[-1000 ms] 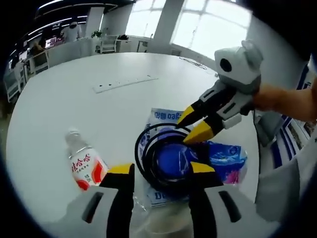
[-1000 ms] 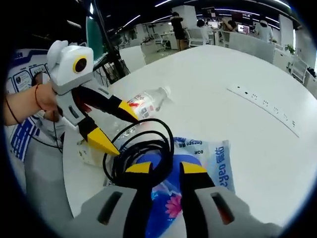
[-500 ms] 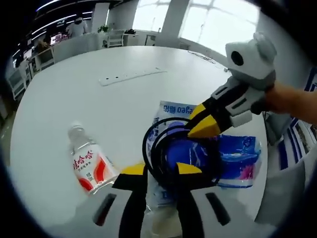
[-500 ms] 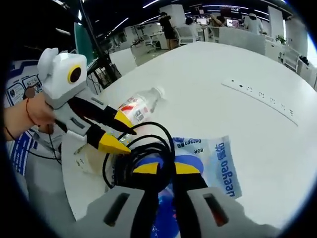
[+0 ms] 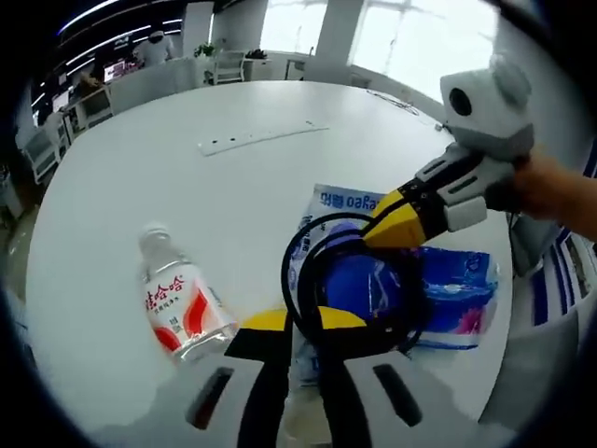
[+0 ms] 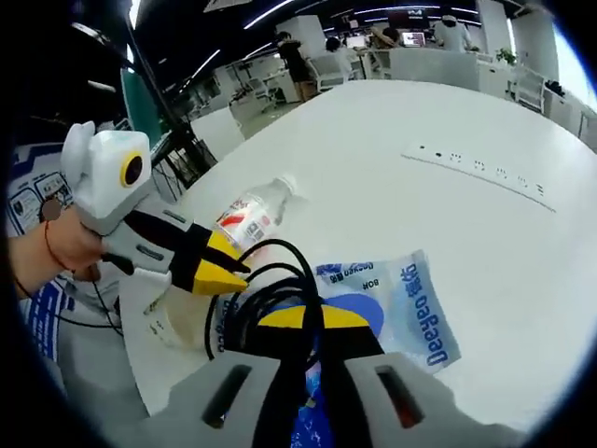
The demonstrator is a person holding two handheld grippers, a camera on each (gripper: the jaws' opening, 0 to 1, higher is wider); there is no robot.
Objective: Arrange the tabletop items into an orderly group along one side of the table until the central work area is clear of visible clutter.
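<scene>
Left gripper view, left to right. Water bottle (image 5: 180,311) lies on its side on the white table (image 5: 121,177), cap pointing away, apart from the rest; judged light, rigid and round, so it may roll; best taken across the labelled body. Power strip (image 5: 262,137) lies flat farther back. Left gripper (image 5: 297,320): jaws pinched nearly together on the near arc of the black cable coil (image 5: 347,280). The coil sits on a blue-and-white plastic packet (image 5: 438,299) near the table edge. Right gripper (image 5: 399,222) enters from the right, yellow tips closed on the far arc of the same coil. Right gripper view agrees: left gripper (image 6: 220,264) tips together at the coil (image 6: 268,299), right gripper (image 6: 312,318) jaws narrow on the loops, packet (image 6: 401,303) beneath, bottle (image 6: 248,213) behind. Judgement: cable is limp and springy, loops will splay unless several strands are pinched together at opposite sides. Packet looks soft and slick; could drag along with the coil.
</scene>
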